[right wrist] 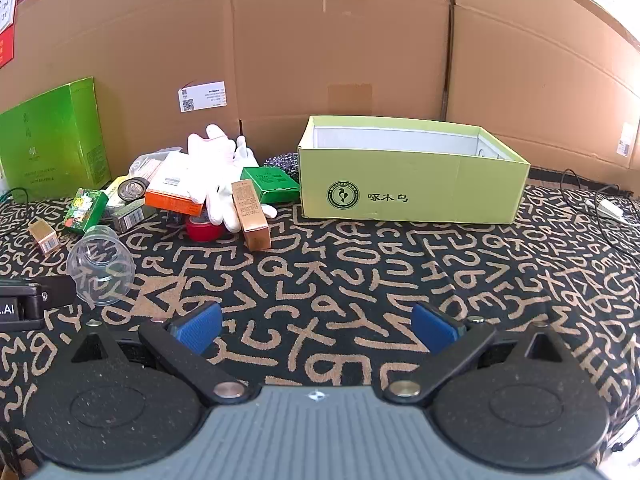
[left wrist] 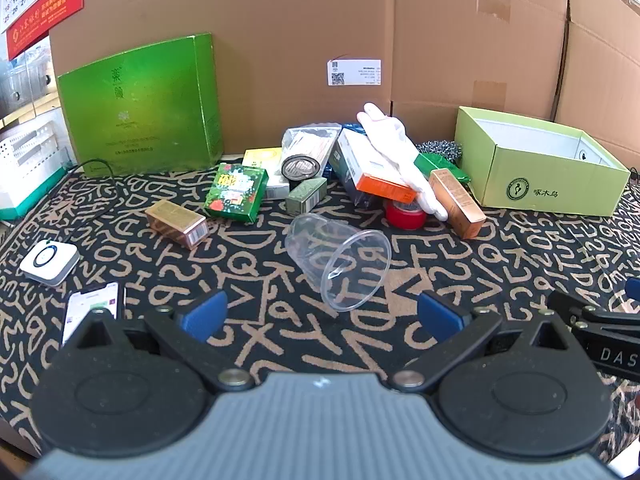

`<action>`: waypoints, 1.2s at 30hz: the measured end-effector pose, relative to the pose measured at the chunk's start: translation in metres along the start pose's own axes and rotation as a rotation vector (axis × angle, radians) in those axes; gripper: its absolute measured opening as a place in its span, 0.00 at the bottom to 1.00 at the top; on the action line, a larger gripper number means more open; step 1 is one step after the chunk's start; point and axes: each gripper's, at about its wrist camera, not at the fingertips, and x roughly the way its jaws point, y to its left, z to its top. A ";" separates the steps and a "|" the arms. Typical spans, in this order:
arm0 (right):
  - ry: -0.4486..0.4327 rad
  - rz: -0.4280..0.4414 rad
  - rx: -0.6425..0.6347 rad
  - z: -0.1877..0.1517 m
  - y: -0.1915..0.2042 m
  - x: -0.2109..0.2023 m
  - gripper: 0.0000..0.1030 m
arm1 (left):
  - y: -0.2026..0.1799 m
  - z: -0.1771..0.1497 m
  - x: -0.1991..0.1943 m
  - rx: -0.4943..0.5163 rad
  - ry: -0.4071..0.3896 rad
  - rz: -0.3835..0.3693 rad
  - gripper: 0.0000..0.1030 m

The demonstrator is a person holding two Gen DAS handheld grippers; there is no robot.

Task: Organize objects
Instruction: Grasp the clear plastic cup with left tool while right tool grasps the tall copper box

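A clear plastic cup (left wrist: 340,262) lies on its side on the patterned cloth, just ahead of my open left gripper (left wrist: 322,314), whose blue pads hold nothing. Behind the cup is a heap: a white glove (left wrist: 400,160) draped over an orange-edged box (left wrist: 376,176), a red tape roll (left wrist: 404,214), a tan carton (left wrist: 458,204), a green printed box (left wrist: 236,194) and a gold carton (left wrist: 176,224). My right gripper (right wrist: 316,328) is open over bare cloth, with the open light-green box (right wrist: 412,188) beyond it. The cup (right wrist: 100,266) lies to its left.
A tall green box (left wrist: 140,108) leans on the cardboard wall (left wrist: 280,20) behind. A phone (left wrist: 94,308) and a white puck-like device (left wrist: 50,262) lie at the left. A cable and adapter (right wrist: 604,208) lie at the right edge.
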 end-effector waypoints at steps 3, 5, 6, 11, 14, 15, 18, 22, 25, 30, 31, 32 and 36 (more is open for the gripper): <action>0.004 -0.006 -0.014 0.001 0.002 0.004 1.00 | 0.000 0.001 0.005 0.002 0.007 0.000 1.00; 0.009 -0.010 -0.021 0.002 0.002 0.008 1.00 | 0.001 0.002 0.008 0.001 0.013 0.000 1.00; 0.013 -0.012 -0.023 0.003 0.003 0.010 1.00 | 0.001 0.003 0.010 -0.001 0.017 0.000 1.00; 0.025 -0.011 -0.034 0.006 0.005 0.020 1.00 | 0.003 0.005 0.019 -0.011 0.036 0.004 1.00; 0.037 -0.012 -0.043 0.007 0.007 0.026 1.00 | 0.005 0.005 0.026 -0.012 0.050 0.002 1.00; 0.041 -0.013 -0.043 0.007 0.008 0.029 1.00 | 0.005 0.005 0.029 -0.010 0.054 0.001 1.00; 0.042 -0.006 -0.046 0.008 0.009 0.035 1.00 | 0.006 0.005 0.036 -0.013 0.065 -0.010 1.00; 0.000 0.046 -0.042 0.011 0.008 0.040 1.00 | 0.009 0.007 0.045 -0.014 0.067 -0.038 1.00; 0.003 0.115 -0.030 0.019 0.007 0.049 1.00 | 0.011 0.011 0.051 -0.005 0.061 -0.066 1.00; -0.050 0.154 -0.086 0.037 0.014 0.070 1.00 | 0.015 0.017 0.060 -0.009 0.045 -0.095 0.94; -0.058 0.154 -0.111 0.042 0.017 0.076 1.00 | 0.016 0.018 0.061 -0.004 0.039 -0.100 0.91; -0.060 0.159 -0.133 0.046 0.020 0.083 1.00 | 0.017 0.019 0.062 -0.001 0.033 -0.104 0.85; -0.044 0.194 -0.144 0.059 0.027 0.111 0.95 | 0.023 0.021 0.067 -0.073 0.046 -0.061 0.61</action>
